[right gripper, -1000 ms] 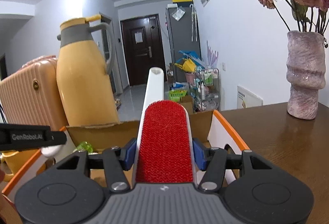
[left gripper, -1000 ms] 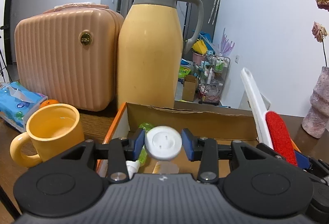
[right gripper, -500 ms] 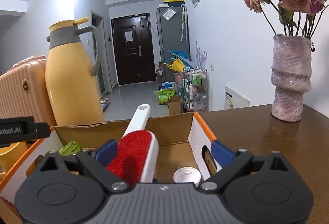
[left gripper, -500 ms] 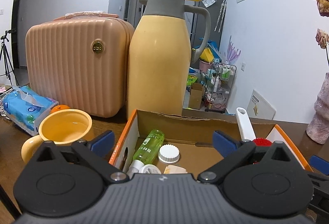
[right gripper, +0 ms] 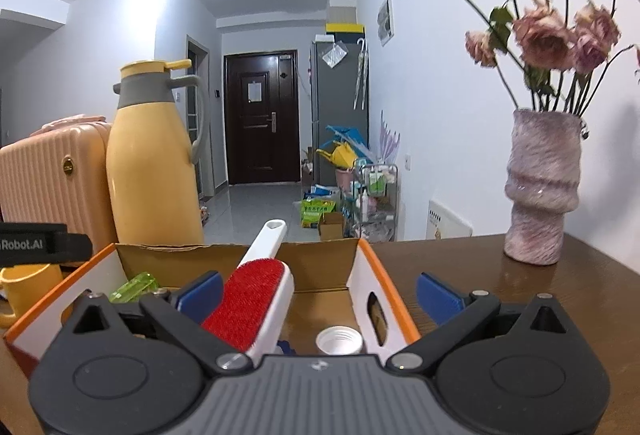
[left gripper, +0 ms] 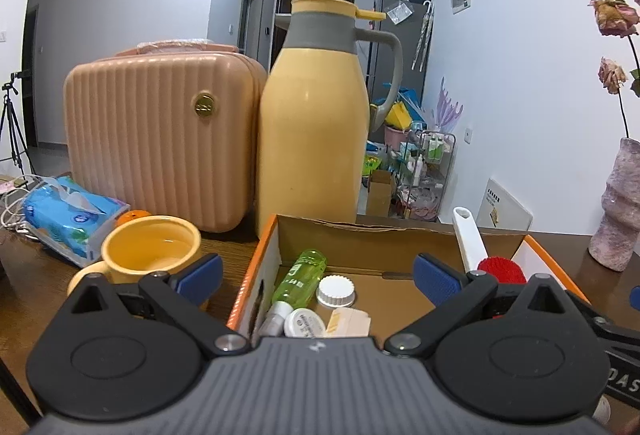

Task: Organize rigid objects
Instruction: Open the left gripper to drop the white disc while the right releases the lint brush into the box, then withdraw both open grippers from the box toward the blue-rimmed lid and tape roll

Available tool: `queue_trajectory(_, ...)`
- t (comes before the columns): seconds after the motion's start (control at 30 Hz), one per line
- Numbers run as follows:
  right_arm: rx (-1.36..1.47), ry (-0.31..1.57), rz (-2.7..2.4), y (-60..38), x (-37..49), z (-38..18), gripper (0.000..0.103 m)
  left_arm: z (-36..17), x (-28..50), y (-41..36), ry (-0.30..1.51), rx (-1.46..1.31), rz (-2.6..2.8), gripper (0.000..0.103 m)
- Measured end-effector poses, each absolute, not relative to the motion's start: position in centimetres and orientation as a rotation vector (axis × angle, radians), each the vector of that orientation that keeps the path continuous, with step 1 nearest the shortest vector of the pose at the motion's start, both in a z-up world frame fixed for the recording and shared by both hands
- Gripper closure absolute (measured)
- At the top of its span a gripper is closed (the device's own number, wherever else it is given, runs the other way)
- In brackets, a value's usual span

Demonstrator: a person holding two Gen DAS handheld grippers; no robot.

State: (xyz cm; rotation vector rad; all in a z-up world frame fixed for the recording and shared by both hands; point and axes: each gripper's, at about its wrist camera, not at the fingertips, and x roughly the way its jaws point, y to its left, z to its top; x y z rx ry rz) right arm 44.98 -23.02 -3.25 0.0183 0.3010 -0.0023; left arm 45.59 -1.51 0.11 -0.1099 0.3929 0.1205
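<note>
Left gripper (left gripper: 316, 275) wide open, empty. Right gripper (right gripper: 318, 289) opening, jaws clear of brush (right gripper: 250, 301). Brush, cap (left gripper: 335, 290), bottle (left gripper: 300, 277) lying in box (left gripper: 400, 235).

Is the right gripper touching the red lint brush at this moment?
Cannot tell. In the right wrist view the right gripper has its jaws opening wide, but the lint brush overlaps the left pad there, so no gap or contact shows plainly.
</note>
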Motion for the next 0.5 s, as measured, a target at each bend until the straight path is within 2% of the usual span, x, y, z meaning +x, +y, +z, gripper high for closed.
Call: queue_trajectory(0.5,-0.031,0.286,-0.001,-24.8,38.4,-3.9,0.000,-0.3,39.2,-0.8,0.345,-0.097,0.107,0.000)
